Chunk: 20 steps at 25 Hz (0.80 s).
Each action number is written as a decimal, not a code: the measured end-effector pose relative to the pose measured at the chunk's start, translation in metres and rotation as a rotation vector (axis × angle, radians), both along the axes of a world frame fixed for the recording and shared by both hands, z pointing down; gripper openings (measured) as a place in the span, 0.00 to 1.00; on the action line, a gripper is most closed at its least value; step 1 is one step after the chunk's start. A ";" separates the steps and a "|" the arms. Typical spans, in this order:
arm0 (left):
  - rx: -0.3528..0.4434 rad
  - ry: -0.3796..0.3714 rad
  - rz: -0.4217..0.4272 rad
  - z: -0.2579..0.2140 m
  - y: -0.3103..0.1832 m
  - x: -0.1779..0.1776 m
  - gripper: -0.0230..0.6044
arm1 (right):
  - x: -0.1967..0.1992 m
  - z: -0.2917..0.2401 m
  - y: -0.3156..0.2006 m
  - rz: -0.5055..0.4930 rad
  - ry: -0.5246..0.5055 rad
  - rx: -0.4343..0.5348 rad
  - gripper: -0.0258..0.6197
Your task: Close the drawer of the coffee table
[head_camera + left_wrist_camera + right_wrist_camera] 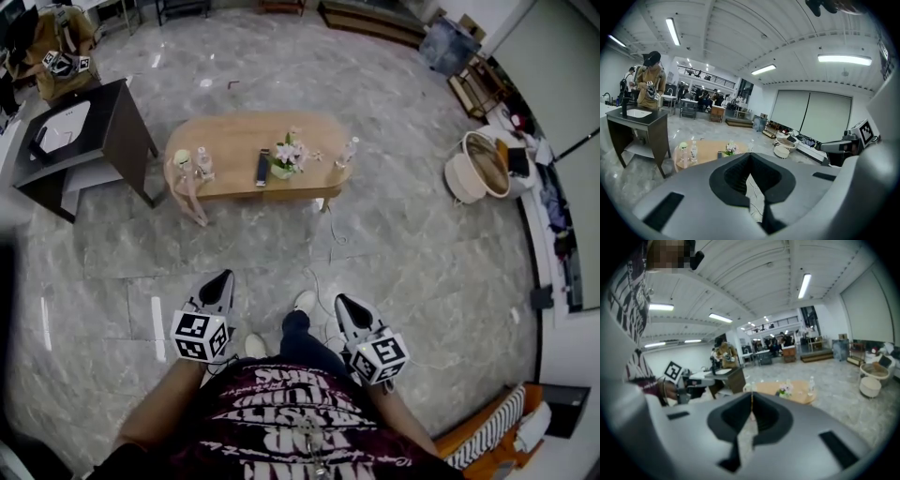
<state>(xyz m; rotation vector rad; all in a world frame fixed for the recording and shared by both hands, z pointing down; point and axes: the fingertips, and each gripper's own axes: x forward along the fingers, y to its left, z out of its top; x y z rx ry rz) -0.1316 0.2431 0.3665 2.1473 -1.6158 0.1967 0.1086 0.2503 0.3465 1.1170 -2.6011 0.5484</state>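
Note:
An oval wooden coffee table [239, 141] stands on the marble floor ahead of me. It carries two bottles, a small flower pot [286, 159] and a dark remote. From here I cannot make out its drawer. My left gripper [223, 279] and right gripper [341, 301] hang side by side over the floor, well short of the table, both shut on nothing. In the left gripper view the table [708, 151] lies beyond the shut left gripper [750, 157]. The right gripper view shows the table [799, 393] past the shut right gripper [751, 398].
A dark sink stand [103, 131] stands left of the table, with a person [64, 42] behind it. A round white basket [476, 167] sits at the right near cluttered shelves. A thin cable [330, 234] trails on the floor between me and the table.

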 end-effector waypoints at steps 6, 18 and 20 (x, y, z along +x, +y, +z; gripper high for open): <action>-0.026 -0.012 -0.009 0.008 -0.046 0.013 0.07 | 0.014 0.010 -0.050 -0.010 -0.001 -0.031 0.09; 0.002 -0.101 -0.031 -0.016 -0.165 0.063 0.07 | 0.067 -0.002 -0.184 -0.039 -0.086 0.008 0.09; 0.011 -0.120 -0.040 -0.021 -0.180 0.072 0.07 | 0.077 -0.001 -0.204 -0.047 -0.107 0.009 0.09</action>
